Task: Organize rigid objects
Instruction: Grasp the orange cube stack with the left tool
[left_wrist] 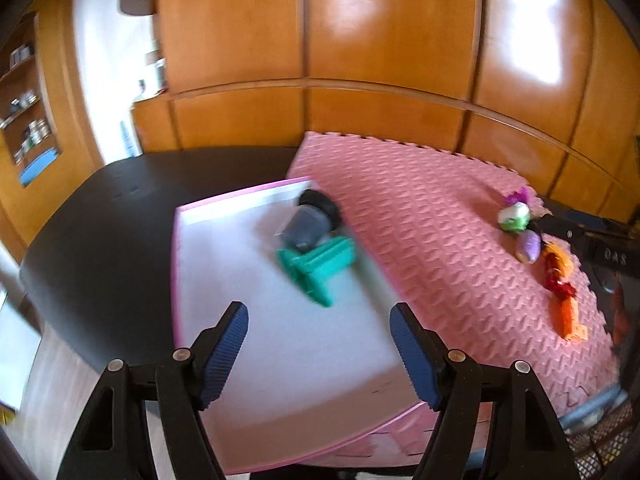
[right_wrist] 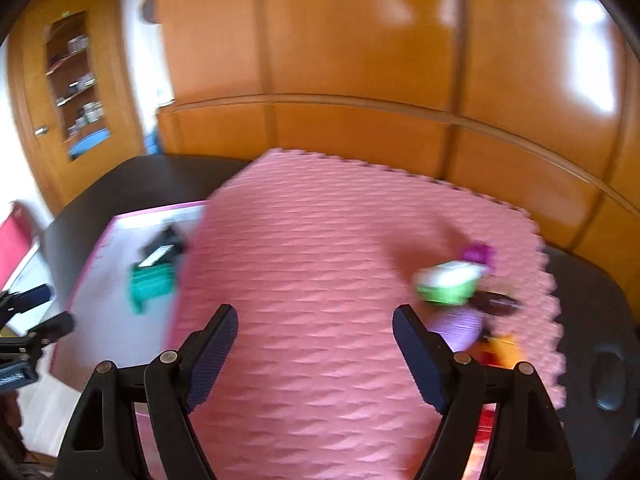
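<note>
Blue-padded fingers of the left gripper (left_wrist: 319, 354) are seen closest, spread moderately wide with nothing between them, above the near part of the white board (left_wrist: 288, 344); the board is taken as the landmark. Two sorted things are shown on the board's far right corner, touching each other: one grey cup-like piece with a black disc (left_wrist: 310, 220) and one green plastic piece (left_wrist: 318, 270). Right of the board, the pink foam mat (left_wrist: 420, 240) is laid on the dark table (left_wrist: 100, 216). Four unsorted toys are counted at the mat's far right edge, well apart from the board: one green-and-white toy with a purple top (right_wrist: 448, 284), one lilac toy (right_wrist: 460, 328), one dark oval piece (right_wrist: 496, 304) and one orange-and-red toy (left_wrist: 560, 288); blur leaves this count uncertain. The right gripper (right_wrist: 315, 354) is held wide apart and empty over the mat, with the cluster just beyond its right finger.

The step in hand is judged to be a reach for the next toy. It is best done by centring the spread fingers on a single toy at the cluster's edge, so that neighbours are not nudged, and by closing only once both pads flank it
</note>
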`<state>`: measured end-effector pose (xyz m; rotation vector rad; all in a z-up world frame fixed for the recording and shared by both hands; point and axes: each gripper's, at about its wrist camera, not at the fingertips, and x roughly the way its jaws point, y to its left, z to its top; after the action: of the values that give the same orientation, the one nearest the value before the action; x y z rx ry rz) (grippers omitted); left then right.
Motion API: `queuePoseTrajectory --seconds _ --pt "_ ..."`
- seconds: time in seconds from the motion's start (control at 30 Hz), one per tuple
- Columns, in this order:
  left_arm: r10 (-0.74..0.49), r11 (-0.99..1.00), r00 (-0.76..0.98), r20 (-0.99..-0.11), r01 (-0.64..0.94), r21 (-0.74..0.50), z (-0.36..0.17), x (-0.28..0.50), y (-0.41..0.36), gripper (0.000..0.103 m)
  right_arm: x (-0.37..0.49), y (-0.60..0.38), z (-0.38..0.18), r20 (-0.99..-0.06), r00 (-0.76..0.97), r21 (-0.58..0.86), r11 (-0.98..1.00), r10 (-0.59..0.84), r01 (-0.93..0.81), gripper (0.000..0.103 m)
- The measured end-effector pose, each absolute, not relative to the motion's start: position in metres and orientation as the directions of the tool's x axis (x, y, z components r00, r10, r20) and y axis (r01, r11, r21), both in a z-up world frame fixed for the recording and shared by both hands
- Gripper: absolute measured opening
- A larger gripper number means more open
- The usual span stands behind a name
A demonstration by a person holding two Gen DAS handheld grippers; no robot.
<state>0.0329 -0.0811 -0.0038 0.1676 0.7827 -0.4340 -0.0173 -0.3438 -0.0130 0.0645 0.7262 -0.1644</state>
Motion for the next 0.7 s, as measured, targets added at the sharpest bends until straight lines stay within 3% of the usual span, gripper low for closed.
queuePoseTrajectory --seconds 0.33,0.5,0.7 --pt "-0.469 0.733 0.473 -0.746 0.679 -0.030 -0.006 0.014 -0.171 0.074 -0.084 -0.488 -0.031 -0.666 0.635 0.038 0.832 -0.391 0.553 0.081" --pt "-0.522 0.609 0.334 -0.785 0.790 -0.068 -0.020 0.000 -0.231 0.070 -0.104 -0.525 -0.050 -0.692 0.613 0.165 0.743 -0.381 0.648 0.081" --pt "-0.560 0.465 0.180 -0.808 0.876 -0.128 -0.037 -0.027 -0.305 0.064 -0.106 -0.529 -0.052 -0.700 0.611 0.182 0.736 -0.368 0.652 0.081"
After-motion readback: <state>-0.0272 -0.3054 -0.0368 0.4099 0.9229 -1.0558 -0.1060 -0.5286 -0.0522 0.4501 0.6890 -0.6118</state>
